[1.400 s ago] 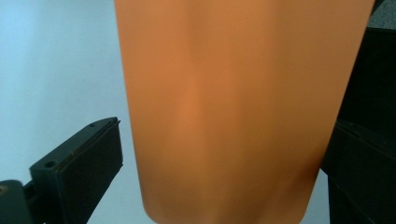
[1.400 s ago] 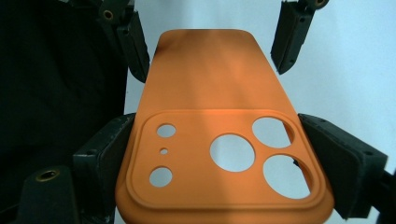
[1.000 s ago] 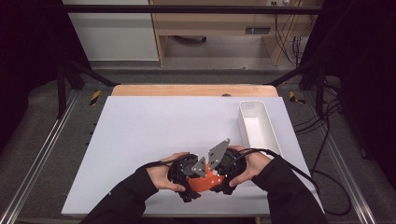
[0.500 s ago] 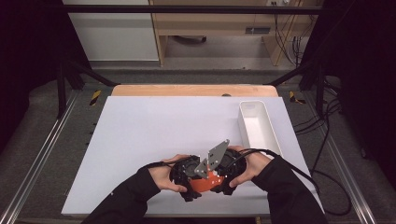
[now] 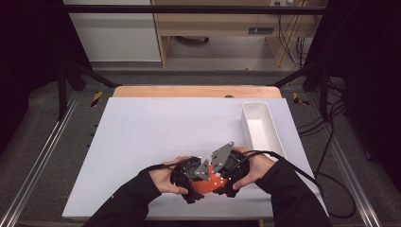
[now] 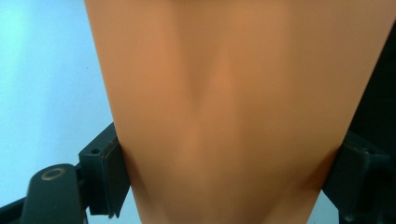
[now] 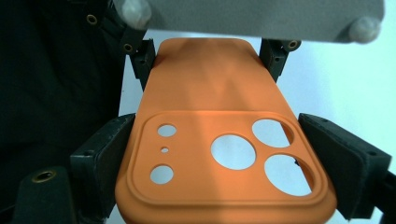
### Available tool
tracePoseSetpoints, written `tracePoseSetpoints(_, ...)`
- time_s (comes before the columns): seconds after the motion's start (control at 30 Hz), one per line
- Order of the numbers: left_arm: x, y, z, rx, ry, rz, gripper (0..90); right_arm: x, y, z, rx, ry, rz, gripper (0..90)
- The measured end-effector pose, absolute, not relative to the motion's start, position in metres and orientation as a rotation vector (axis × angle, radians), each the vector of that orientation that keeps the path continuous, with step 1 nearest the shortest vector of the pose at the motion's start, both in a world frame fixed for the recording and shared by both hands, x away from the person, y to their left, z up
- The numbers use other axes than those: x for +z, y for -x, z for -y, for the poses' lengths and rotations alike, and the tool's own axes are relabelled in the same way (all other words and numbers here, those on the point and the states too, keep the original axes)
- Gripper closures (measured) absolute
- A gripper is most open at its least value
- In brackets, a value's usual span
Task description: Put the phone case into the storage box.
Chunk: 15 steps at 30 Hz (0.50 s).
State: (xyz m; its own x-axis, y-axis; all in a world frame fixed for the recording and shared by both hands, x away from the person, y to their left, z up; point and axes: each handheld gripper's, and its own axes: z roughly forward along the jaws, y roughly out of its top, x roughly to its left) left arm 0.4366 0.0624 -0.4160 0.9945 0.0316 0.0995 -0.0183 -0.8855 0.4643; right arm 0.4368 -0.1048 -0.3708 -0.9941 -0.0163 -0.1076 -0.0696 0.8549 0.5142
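A white desk (image 5: pixel 156 142) carries the work, with a wooden strip along its far edge. A long white tray (image 5: pixel 261 126) lies lengthwise along the right edge, toward the far right corner. Near the middle of the near edge, two sleeved forearms bring both grippers close together, facing each other over an orange phone case (image 5: pixel 206 186).

The left gripper (image 5: pixel 193 176) has just been closing; its black pads (image 6: pixel 108 173) press on both long sides of one end of the case, which rises as a blurred orange surface in the left gripper view.

The right gripper (image 5: pixel 226 171) holds the opposite end, the one pierced by three large and three small camera holes inside a raised border (image 7: pixel 224 161). Its jaws have just been opening slightly: the left pad (image 7: pixel 109 161) touches the case edge, and the right pad stands just beside the other edge; whether it touches cannot be told. The grey three-cornered plate (image 7: pixel 261 16) of the left gripper overhangs the far end.
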Motion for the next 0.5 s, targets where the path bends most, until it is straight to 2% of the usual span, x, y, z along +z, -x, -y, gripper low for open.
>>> tracePoseSetpoints(0.27, -0.414, -0.439, -0.075, 0.158, -2.62, -0.044, 15.5, -0.367, -0.437, 0.109, 0.893, 0.049, -2.847, 2.7)
tracePoseSetpoints(0.5, -0.416, -0.443, -0.088, 0.162, -2.604, -0.078, 15.5, -0.359, -0.434, 0.124, 1.042, -0.009, -2.764, 2.0)
